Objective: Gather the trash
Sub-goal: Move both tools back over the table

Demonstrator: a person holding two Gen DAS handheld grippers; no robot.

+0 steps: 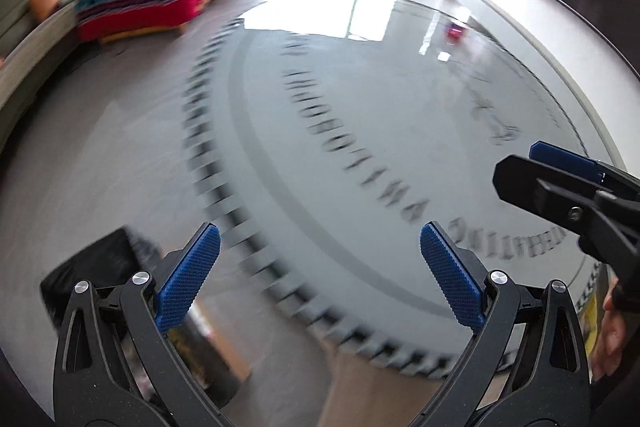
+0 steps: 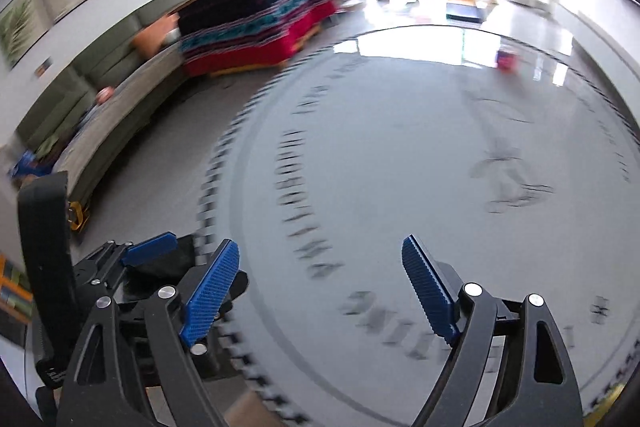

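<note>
Both views are smeared with motion blur and look out over a glossy grey floor (image 1: 120, 155) that carries a large round emblem (image 1: 360, 147) with a toothed border and a ring of dark lettering too blurred to read.

The left tongs (image 1: 320, 279) stand released, the two blue ribbed pads (image 1: 188, 279) spread wide with nothing between them. The right tongs (image 2: 322, 297) are likewise released and empty, their pads (image 2: 210, 297) held well apart. In the left wrist view the right tongs enter from the right edge, just beside the left ones; in the right wrist view the left tongs show at the lower left.

The only candidate for trash is a small red-pink object (image 1: 456, 31) lying on the floor at the far side of the emblem, well apart from both tongs (too blurred to say what it is). It also appears in the right wrist view (image 2: 506, 61), near the bright window glare.

At the left, a worktop draped in a red, teal and dark patterned cloth (image 2: 256, 23) stands beside a long curved bench (image 2: 120, 107) along the wall. A dark bag-like shape (image 1: 92, 267) sits low beside the left tongs.
</note>
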